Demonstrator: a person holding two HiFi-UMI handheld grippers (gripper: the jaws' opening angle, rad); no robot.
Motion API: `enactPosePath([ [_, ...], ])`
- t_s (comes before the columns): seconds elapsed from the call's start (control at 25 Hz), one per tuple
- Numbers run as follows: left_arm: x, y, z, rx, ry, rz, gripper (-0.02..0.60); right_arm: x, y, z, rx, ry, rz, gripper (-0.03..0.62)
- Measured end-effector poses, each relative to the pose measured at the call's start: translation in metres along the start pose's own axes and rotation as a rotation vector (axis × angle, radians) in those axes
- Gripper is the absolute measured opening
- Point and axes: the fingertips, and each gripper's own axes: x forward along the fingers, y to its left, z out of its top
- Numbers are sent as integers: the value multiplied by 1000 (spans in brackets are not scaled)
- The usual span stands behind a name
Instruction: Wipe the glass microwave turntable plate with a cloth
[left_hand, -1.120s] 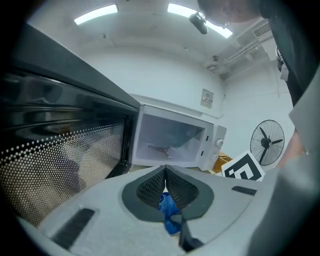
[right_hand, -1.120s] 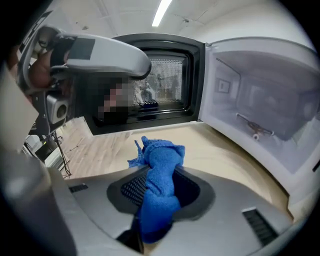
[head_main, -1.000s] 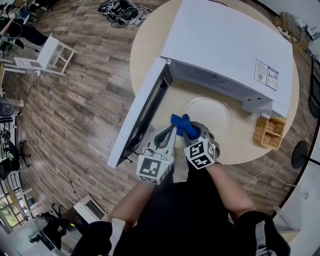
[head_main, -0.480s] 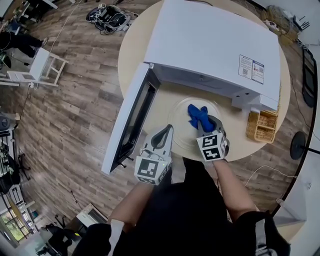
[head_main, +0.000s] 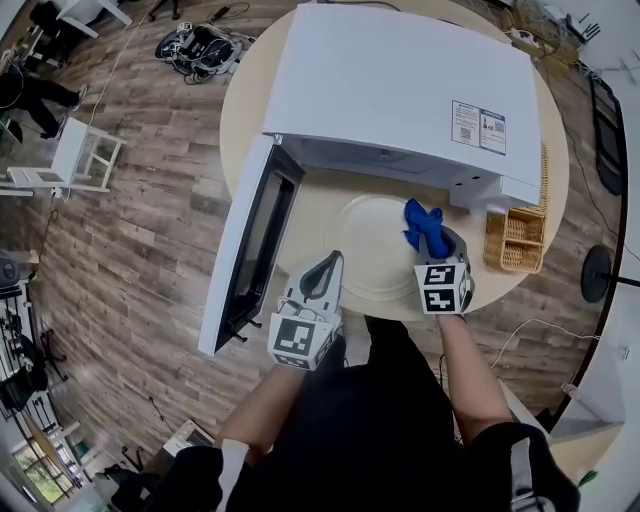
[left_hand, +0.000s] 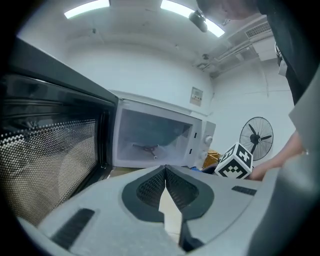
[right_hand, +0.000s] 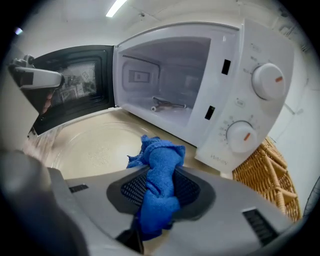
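Note:
The clear glass turntable plate (head_main: 370, 245) lies flat on the round table, in front of the open white microwave (head_main: 400, 90). My right gripper (head_main: 428, 238) is shut on a blue cloth (head_main: 422, 225), which hangs at the plate's right rim, near the microwave's control panel. In the right gripper view the cloth (right_hand: 159, 185) bunches between the jaws above the plate (right_hand: 95, 145). My left gripper (head_main: 322, 277) is shut and empty at the plate's near-left edge, beside the open door (head_main: 250, 250). In the left gripper view its jaws (left_hand: 165, 172) meet.
A wicker basket (head_main: 512, 240) stands right of the microwave, close to the cloth. The microwave door swings out to the left over the table's edge. Inside the oven (right_hand: 165, 80) the roller ring (right_hand: 167, 104) sits bare. A standing fan (left_hand: 257, 137) is behind.
My right gripper has carried the blue cloth from the plate's near-left side across to its right rim. The left gripper has stayed at the near-left edge.

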Motion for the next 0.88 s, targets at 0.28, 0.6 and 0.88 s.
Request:
enactPosePath([
  [0.28,-4,0,-2,14,7,-2,6,-24,26,25,3,-90,92,116],
  [0.6,-20,10,-4,24,19,24,6,-50,117,39,-25,-170,370,115],
  [0.88,-31,18,-8,27,26,45,6,-59,192,23,-149,-99,548,115],
])
